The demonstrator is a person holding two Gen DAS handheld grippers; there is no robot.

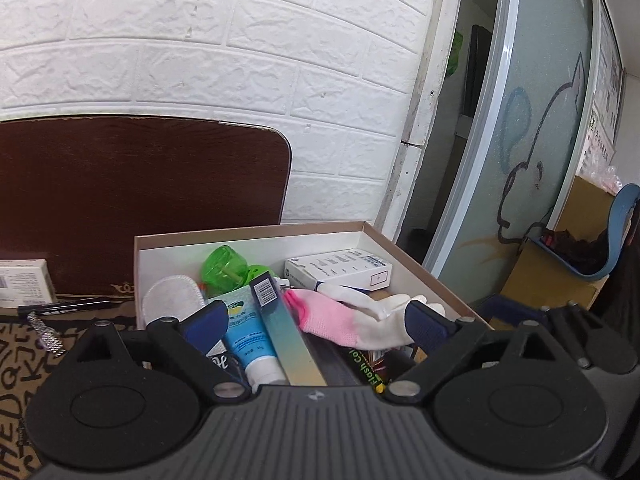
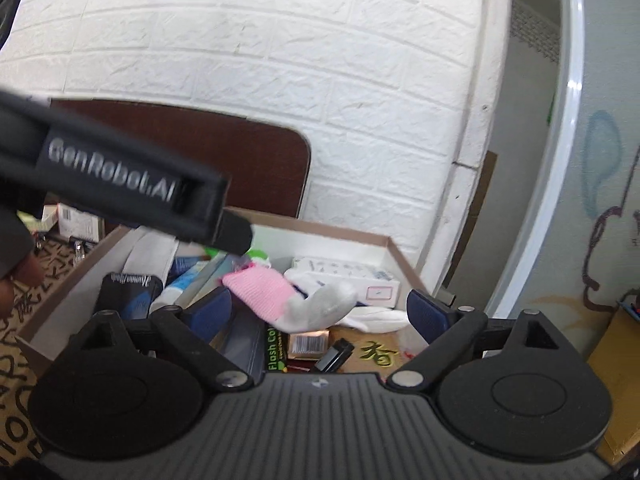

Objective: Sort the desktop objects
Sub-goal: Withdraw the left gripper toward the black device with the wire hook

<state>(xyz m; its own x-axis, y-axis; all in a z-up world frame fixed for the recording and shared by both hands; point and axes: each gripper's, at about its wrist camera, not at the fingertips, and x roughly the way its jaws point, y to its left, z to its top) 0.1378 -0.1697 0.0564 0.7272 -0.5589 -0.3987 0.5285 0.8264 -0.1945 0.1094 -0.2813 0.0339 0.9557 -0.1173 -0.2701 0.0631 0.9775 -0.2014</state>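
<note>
A shallow cardboard box holds sorted items: a pink-and-white glove, a blue tube, a green plastic piece, a white carton and a long teal box. My left gripper hovers over the box, jaws wide open and empty. My right gripper is also open and empty above the same box, over the glove. The left gripper's body crosses the right wrist view at left.
On the patterned mat left of the box lie a black marker, a metal watch and a small white carton. A dark brown board leans on the white brick wall. A glass door stands to the right.
</note>
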